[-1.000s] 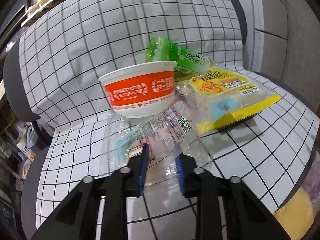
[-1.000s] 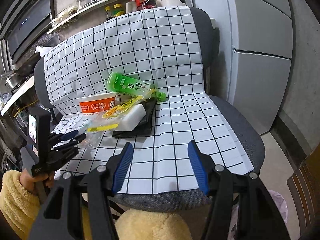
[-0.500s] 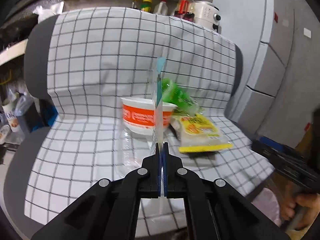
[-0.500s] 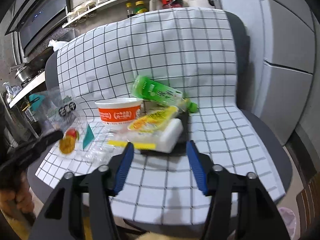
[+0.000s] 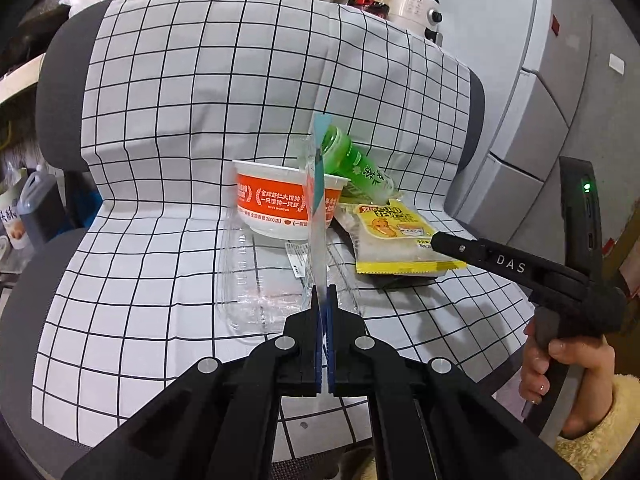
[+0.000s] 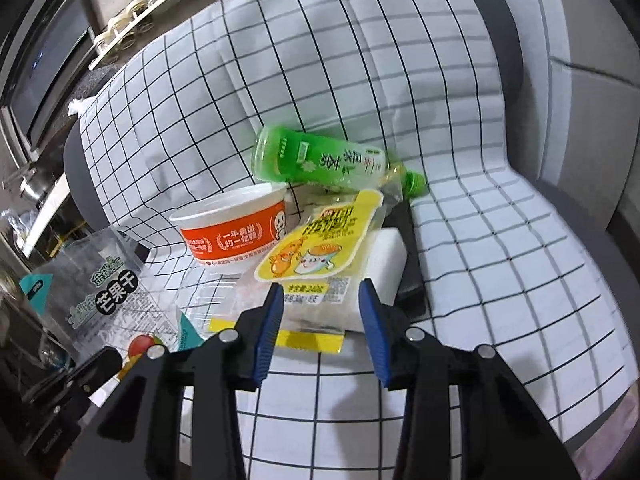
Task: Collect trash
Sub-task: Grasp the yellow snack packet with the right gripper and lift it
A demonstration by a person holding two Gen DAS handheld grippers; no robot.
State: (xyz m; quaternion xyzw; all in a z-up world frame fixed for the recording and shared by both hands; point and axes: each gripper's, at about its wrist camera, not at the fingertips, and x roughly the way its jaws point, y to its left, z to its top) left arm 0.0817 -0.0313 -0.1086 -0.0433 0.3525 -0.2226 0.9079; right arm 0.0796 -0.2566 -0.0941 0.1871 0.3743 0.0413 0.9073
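The left tongs (image 5: 323,312) are pinched tight on a clear dried-mango bag (image 5: 318,216), which stands edge-on straight up from their tips, lifted off the checked cloth (image 5: 160,216) over the chair. The right tongs (image 6: 320,300) hang well open with nothing between them, their tips just above the near end of the yellow snack packet (image 6: 316,256). That packet lies on a white block beside the orange bowl (image 6: 236,236), the green bottle (image 6: 320,160) behind them.
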